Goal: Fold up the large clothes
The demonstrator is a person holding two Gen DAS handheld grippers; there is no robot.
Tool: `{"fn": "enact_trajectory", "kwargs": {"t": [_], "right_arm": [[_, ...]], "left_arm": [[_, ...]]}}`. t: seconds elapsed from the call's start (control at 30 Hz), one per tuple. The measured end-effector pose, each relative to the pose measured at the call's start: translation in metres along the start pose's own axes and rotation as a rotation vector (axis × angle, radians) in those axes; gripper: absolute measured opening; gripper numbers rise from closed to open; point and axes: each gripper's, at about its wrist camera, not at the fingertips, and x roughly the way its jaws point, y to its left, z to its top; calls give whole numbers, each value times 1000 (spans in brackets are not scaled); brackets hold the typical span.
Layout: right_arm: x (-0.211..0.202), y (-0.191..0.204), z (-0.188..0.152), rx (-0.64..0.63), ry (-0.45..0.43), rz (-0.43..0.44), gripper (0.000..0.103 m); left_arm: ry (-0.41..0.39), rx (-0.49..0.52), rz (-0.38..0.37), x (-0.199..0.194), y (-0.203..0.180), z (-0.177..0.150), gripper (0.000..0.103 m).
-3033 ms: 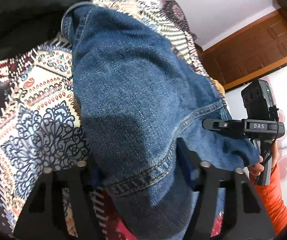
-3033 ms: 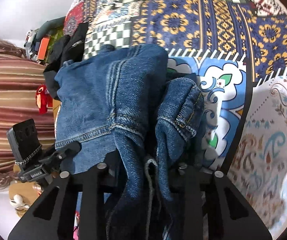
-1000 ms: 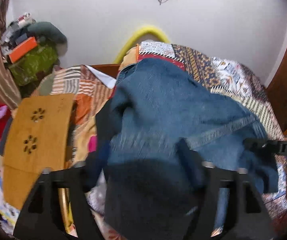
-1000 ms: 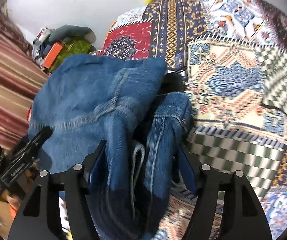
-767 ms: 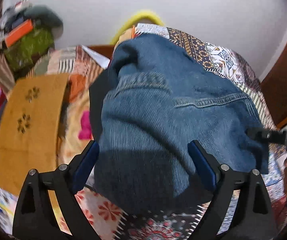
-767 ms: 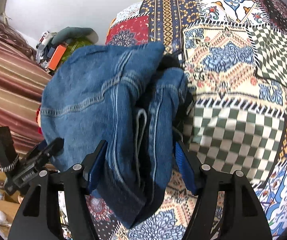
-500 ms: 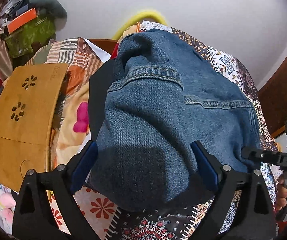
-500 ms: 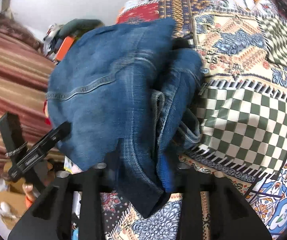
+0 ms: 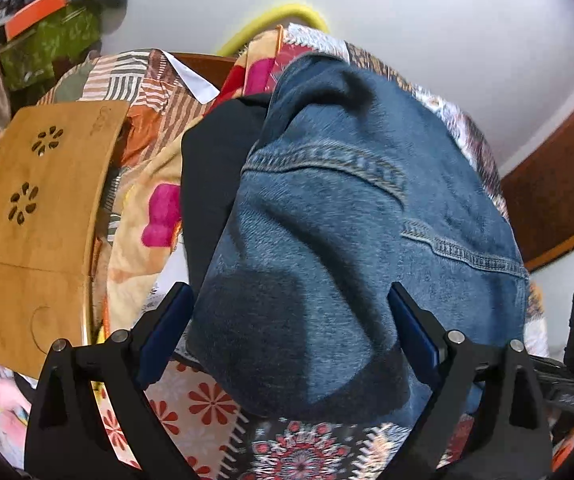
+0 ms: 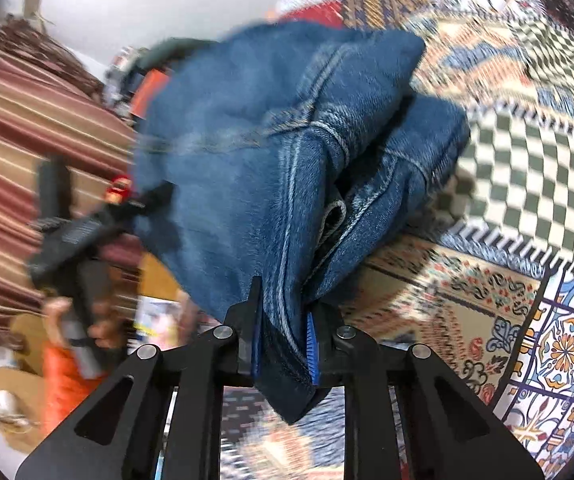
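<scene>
Denim jeans [image 10: 271, 168], folded into a thick blue bundle, sat pinched at their lower edge between the blue pads of the right gripper [image 10: 283, 344], whose jaws had just closed tight on a fold of the cloth. In the right wrist view the bundle rose from the jaws in two stacked layers, with a seam running up the near face, and lay over a patchwork bedspread [image 10: 527, 184] of green checks and floral panels. The left gripper [image 9: 289, 320] stood spread wide, having just opened further, its blue-lined fingers [image 9: 165, 330] flanking the same jeans [image 9: 351, 240] without pressing on them; the denim filled the gap between them and its lower edge draped onto the spread's red flower print. Just to the left of the jeans in that view lay a black garment [image 9: 211, 176], and beyond it a floral blanket [image 9: 143, 216] in yellow and pink. A wooden lap table [image 9: 31, 216] with flower-shaped cut-outs stood farther left. A person's hand [image 10: 63, 316], blurred, and an orange sleeve [image 10: 59, 376] showed at the left edge of the right wrist view, against a striped curtain [image 10: 27, 136]. A white wall [image 9: 427, 16] closed the scene behind the bed.
</scene>
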Motion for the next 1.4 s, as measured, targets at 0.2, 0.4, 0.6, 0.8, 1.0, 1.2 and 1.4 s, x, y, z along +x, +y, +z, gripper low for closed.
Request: {"fn": "enact_trajectory", "kwargs": {"t": [0.2,0.4,0.6,0.8,1.0,1.2,1.4], "right_arm": [[35,-45,8,168,-6,6,79],[63,-57,35,185,-24,148,79],[67,-56,44,164,-102,241,38],[63,-42,57,169,-121,221,27],[40,-35,73,158,-173,207,24],[-1,-16,116,80,-280,187,24],[-5,32,178,-88,-242,46,24]], "left_arm": [[0,1,-15,11,5,-3,100],[-5,-26,-79,19,15,-4,103],[-44,-37,-130,17,13,-5,89],[-93,30,-104,-10,-15,-8,59],[-160,127,-110,-51,-72,16,44],[-297,169,-164,-91,-112,50,42],[-337,-149,-315,-69,-35,55,43]]}}
